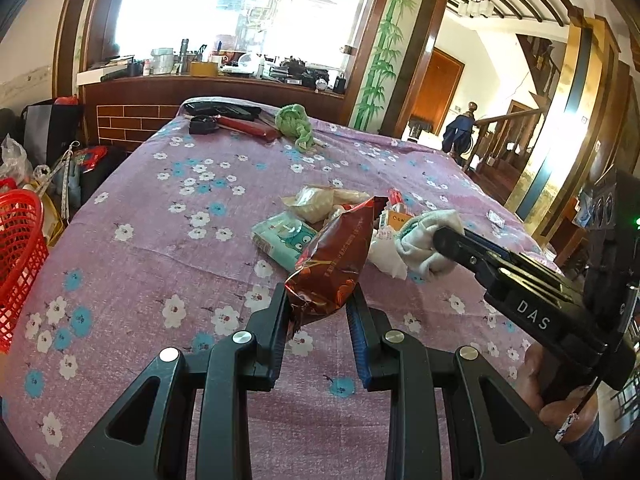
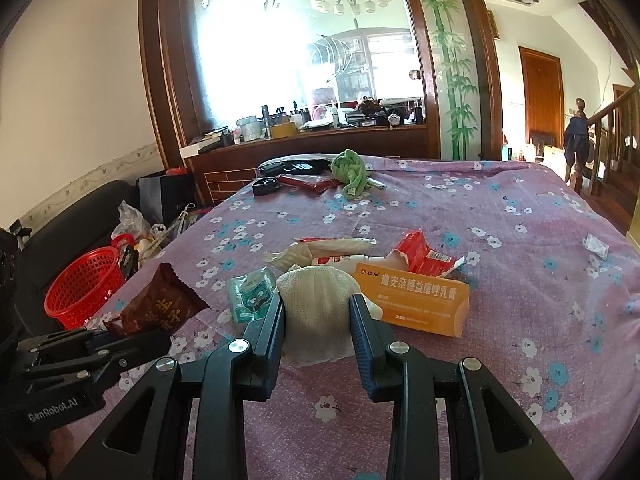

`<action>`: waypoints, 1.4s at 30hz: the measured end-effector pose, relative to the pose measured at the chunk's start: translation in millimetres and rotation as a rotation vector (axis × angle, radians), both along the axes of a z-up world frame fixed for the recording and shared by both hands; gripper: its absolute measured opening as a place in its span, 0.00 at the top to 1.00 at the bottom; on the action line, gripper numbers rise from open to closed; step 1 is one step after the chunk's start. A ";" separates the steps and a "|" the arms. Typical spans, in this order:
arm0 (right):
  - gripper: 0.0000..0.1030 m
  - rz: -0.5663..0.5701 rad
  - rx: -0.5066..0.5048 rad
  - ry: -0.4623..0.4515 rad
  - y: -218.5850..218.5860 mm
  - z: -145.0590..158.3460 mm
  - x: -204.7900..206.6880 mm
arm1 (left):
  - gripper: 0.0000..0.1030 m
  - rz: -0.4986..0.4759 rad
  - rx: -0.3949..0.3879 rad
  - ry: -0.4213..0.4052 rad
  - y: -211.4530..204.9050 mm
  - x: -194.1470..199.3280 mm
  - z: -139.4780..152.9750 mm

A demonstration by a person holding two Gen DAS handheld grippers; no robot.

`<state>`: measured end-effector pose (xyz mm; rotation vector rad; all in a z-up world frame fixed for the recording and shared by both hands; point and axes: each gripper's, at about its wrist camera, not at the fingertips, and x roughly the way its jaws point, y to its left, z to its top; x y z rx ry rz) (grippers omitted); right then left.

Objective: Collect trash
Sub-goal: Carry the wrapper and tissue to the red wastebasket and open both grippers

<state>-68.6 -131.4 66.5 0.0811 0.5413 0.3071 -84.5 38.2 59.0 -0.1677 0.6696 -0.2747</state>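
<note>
My left gripper is shut on a brown foil snack wrapper and holds it above the purple flowered tablecloth; the wrapper also shows in the right wrist view. My right gripper is shut on a white sock-like cloth, which also shows in the left wrist view. Around them lies a trash pile: a teal tissue pack, an orange medicine box, a torn red packet and clear plastic wrappers. A red mesh basket stands left of the table.
A green cloth, a red flat case and black items lie at the table's far end. A small white packet lies at the right. Bags and clutter sit beside the basket. A cluttered wooden counter stands behind.
</note>
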 end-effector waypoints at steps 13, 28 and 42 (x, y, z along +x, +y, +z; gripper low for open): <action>0.67 0.026 0.085 0.061 -0.6 -4.1 -7.0 | 0.74 0.034 0.001 -0.036 23.5 -21.5 12.8; 0.66 0.195 0.143 0.183 55.0 -3.7 -20.4 | 0.74 0.172 0.007 -0.010 81.0 -27.2 8.2; 0.66 0.337 0.104 0.225 127.7 17.8 -0.6 | 0.74 0.296 0.022 -0.033 148.5 -33.3 20.2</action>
